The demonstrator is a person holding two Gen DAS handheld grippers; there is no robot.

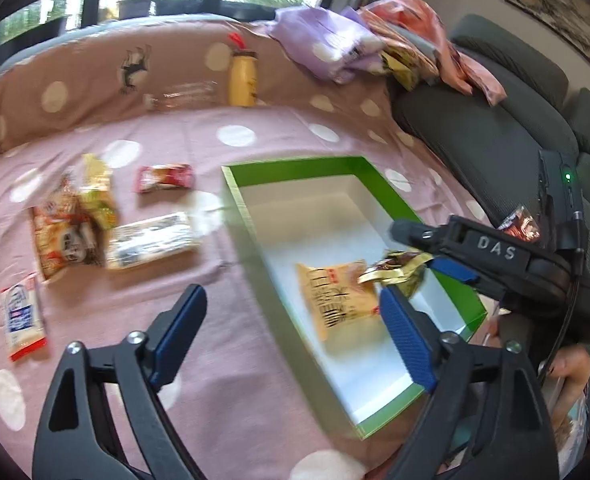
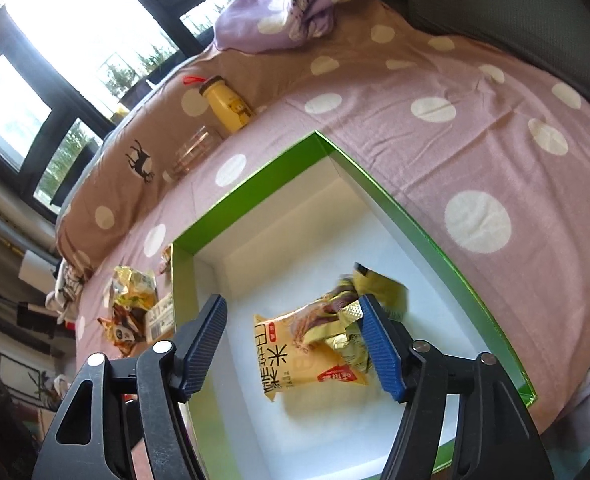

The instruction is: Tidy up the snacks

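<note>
A green box with a white inside lies on the pink dotted cloth. In it rest a yellow packet and a gold-brown packet, partly overlapping. My left gripper is open over the box's left wall, with nothing between its fingers. My right gripper is open above the box; the gold-brown packet lies by its right finger, free of the pads. Left of the box lie a red packet, a yellow-green packet, an orange packet, a silver pack and a white packet.
A yellow bottle and a clear jar lie against the brown cushion at the back. Purple cloth and bags pile on the grey sofa to the right. A hand holds the right gripper.
</note>
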